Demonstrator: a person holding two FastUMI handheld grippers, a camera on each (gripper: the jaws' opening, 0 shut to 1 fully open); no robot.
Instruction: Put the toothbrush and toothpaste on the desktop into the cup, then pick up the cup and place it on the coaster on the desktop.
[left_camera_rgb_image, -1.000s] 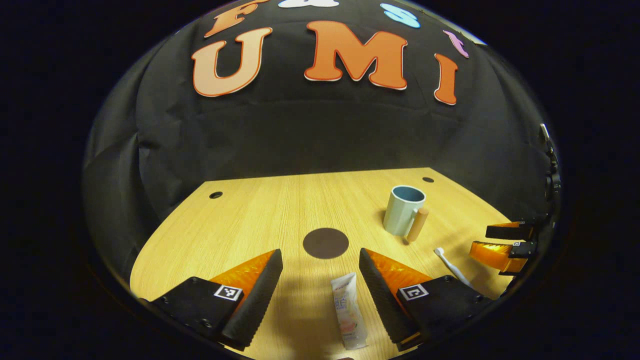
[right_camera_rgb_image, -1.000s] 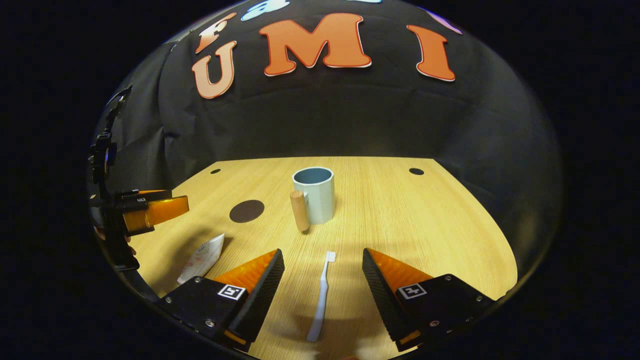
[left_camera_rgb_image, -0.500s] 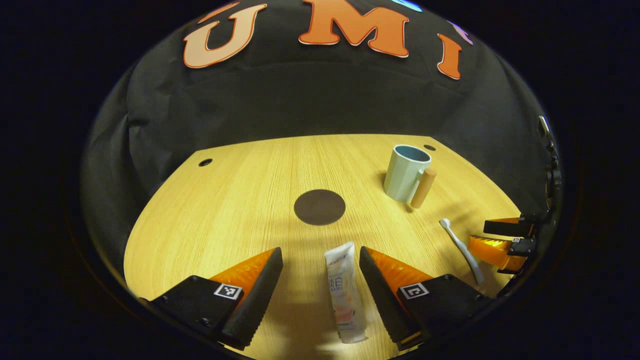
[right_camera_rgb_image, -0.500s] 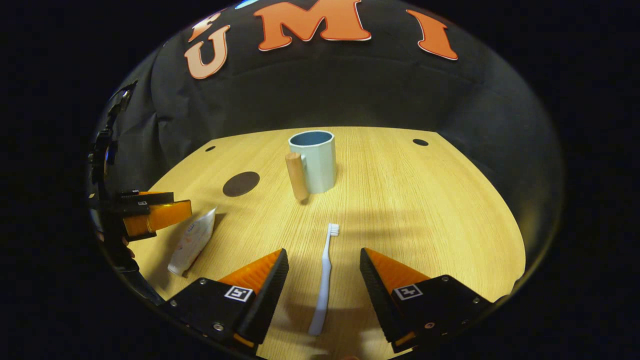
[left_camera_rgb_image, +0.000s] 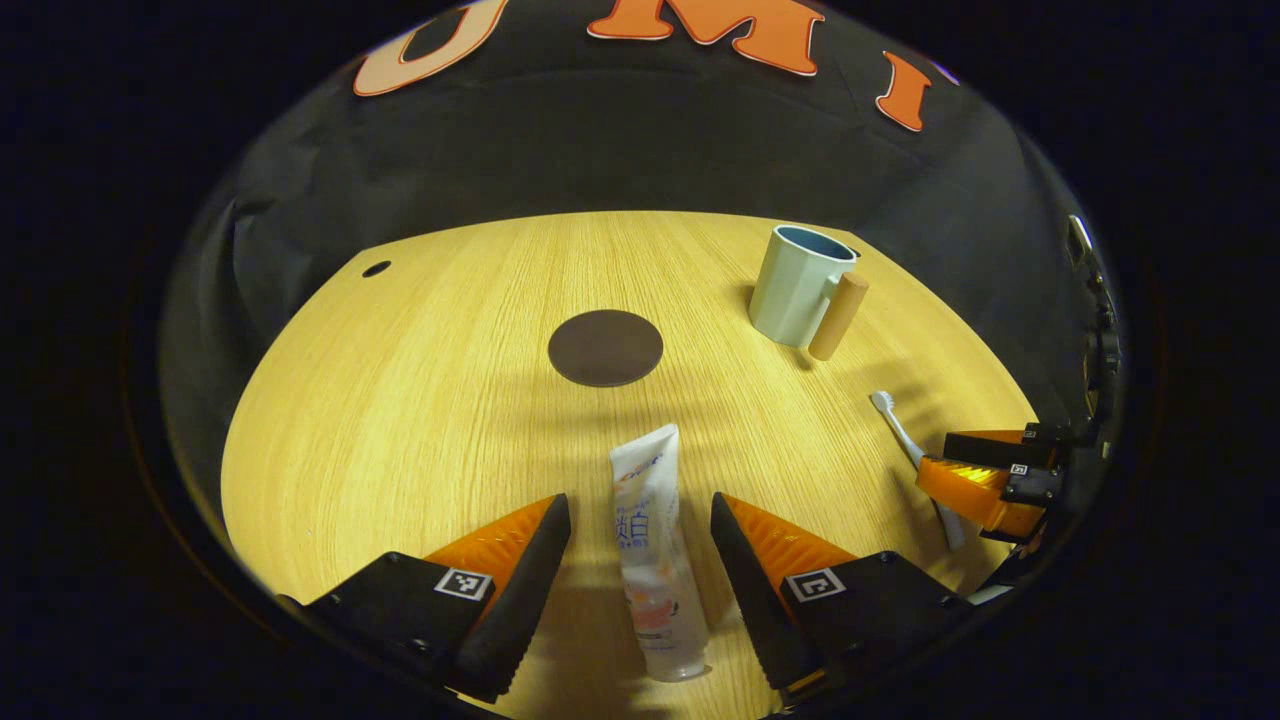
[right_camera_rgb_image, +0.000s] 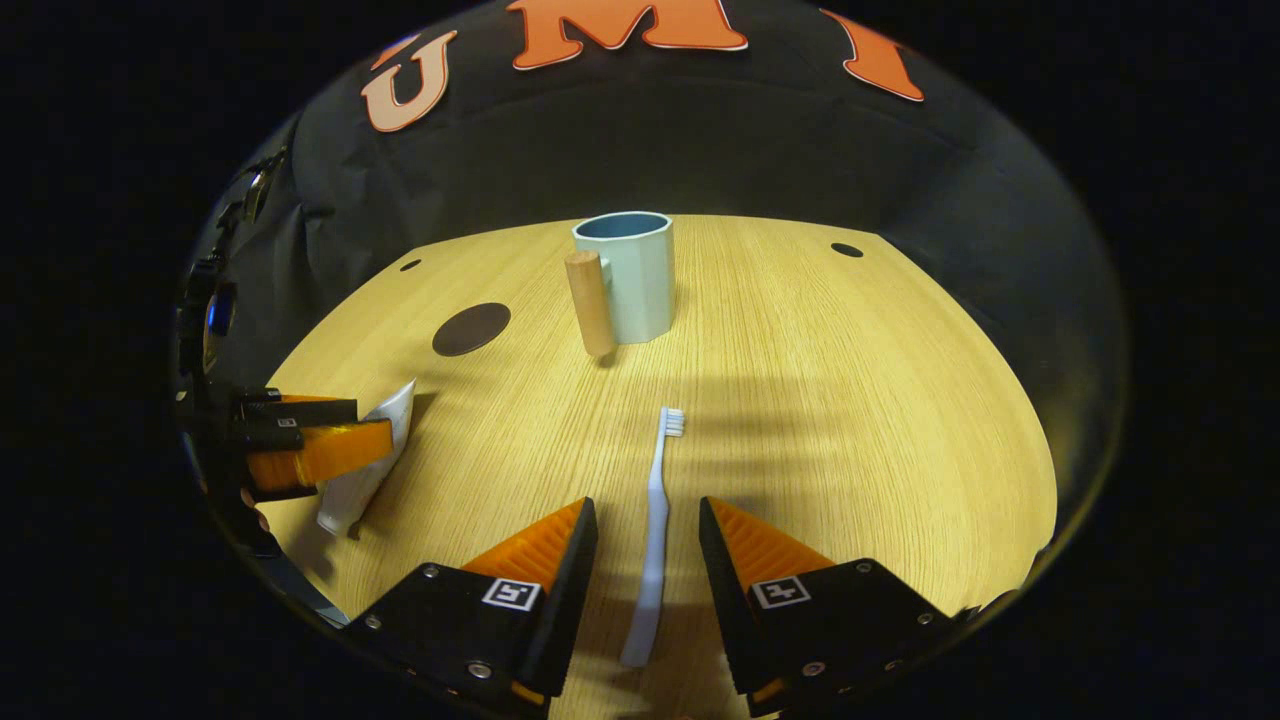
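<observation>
A white toothpaste tube lies flat on the wooden desktop, between the fingers of my left gripper. That gripper is open and straddles the tube without touching it. A pale toothbrush lies bristles away from me, between the fingers of my right gripper, which is open with gaps on both sides. A light blue cup with a wooden handle stands upright beyond the brush. The dark round coaster lies bare, left of the cup.
The other gripper sits at the right over the toothbrush in the left gripper view. In the right gripper view the left gripper sits at the left over the tube. Small holes mark the desktop's far corners.
Both grippers have come down and forward over their objects. The right gripper's fingers have narrowed around the toothbrush. The tube now reaches farther up between the left gripper's fingers.
</observation>
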